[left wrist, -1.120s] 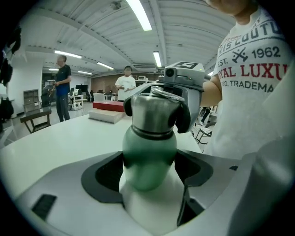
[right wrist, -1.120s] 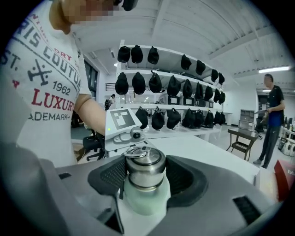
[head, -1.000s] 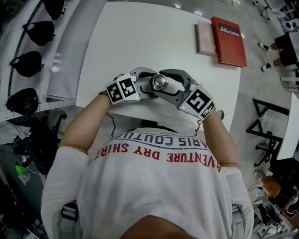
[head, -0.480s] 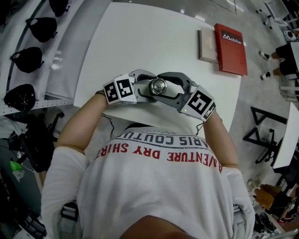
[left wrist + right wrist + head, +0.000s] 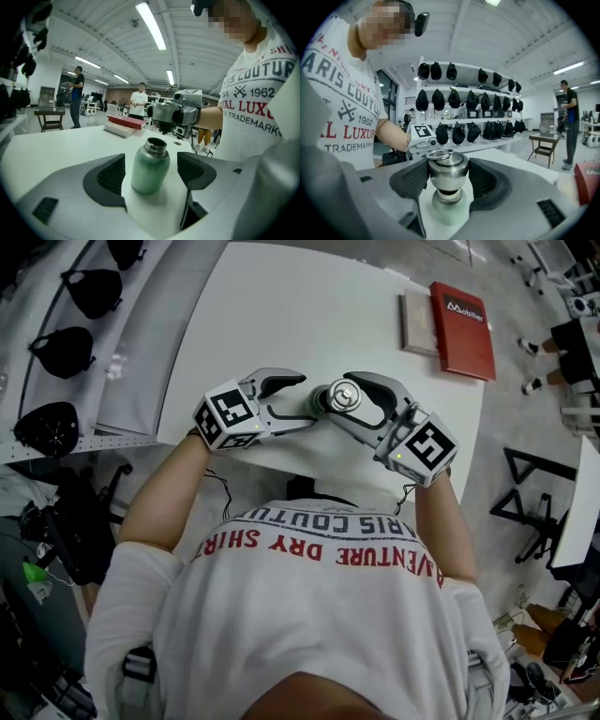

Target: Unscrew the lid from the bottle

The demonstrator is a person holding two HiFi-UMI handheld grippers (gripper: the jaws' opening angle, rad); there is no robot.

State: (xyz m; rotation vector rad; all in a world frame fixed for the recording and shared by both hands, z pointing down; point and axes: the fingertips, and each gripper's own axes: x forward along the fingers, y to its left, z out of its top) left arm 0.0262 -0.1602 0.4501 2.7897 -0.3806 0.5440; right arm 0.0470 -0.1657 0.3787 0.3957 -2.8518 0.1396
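A green metal bottle (image 5: 150, 166) with its neck open stands between the spread fingers of my left gripper (image 5: 152, 173), with a gap on each side. My right gripper (image 5: 448, 176) is shut on the silver lid (image 5: 448, 171), held just over the bottle (image 5: 449, 206) with a dark gap under it. From the head view the lid (image 5: 343, 396) in the right gripper (image 5: 339, 399) hides most of the bottle (image 5: 318, 402). The left gripper (image 5: 307, 398) reaches in from the left, open. Both hover by the white table's (image 5: 281, 306) near edge.
A red book (image 5: 462, 324) and a pale book (image 5: 414, 320) lie at the table's far right. Black caps (image 5: 56, 367) hang on a rack to the left. People stand in the room beyond. My torso is right behind the near table edge.
The two grippers, pressed together around the lid before, have parted. The left one drew back to the left off the bottle. The right one shifted right with the lid.
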